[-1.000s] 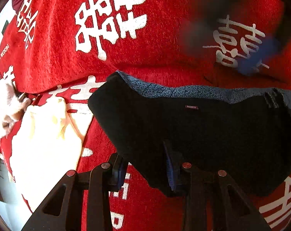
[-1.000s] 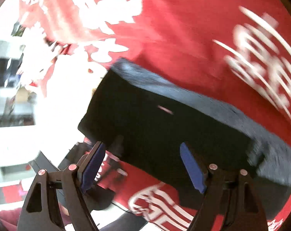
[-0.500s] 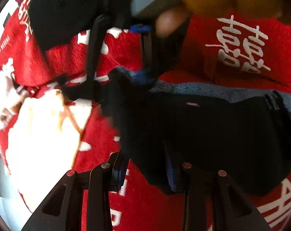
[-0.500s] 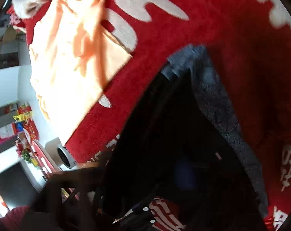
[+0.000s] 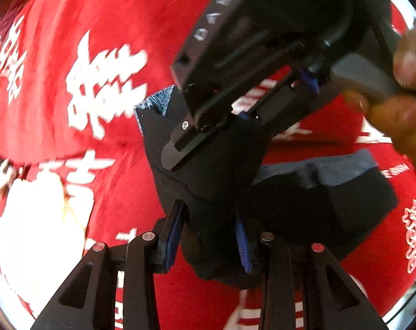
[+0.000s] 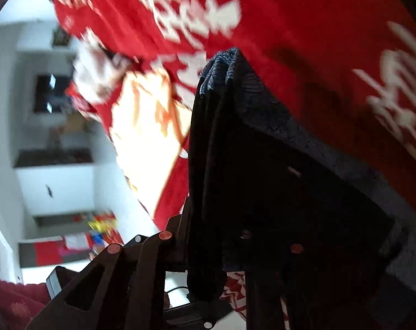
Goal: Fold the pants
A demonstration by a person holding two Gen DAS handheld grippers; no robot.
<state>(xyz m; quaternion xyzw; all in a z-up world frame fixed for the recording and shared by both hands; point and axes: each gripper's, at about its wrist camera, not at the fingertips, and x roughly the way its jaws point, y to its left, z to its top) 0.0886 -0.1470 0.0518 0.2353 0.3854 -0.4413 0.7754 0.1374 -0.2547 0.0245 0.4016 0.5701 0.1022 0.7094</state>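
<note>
Since before, I'm lifting the black pants [image 5: 216, 181] off the red cover [image 5: 120, 148] lettered "THE"; left gripper [image 5: 208, 236] and right gripper [image 5: 224, 126] are both clamping them.

One black pants [image 5: 213, 181], two claws, one red cloth [image 5: 103, 143], one pale garment [image 5: 40, 236]

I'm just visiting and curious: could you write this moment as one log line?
step: fold pants | left gripper: shut on black pants | right gripper: shut on black pants | surface: red blanket
</note>
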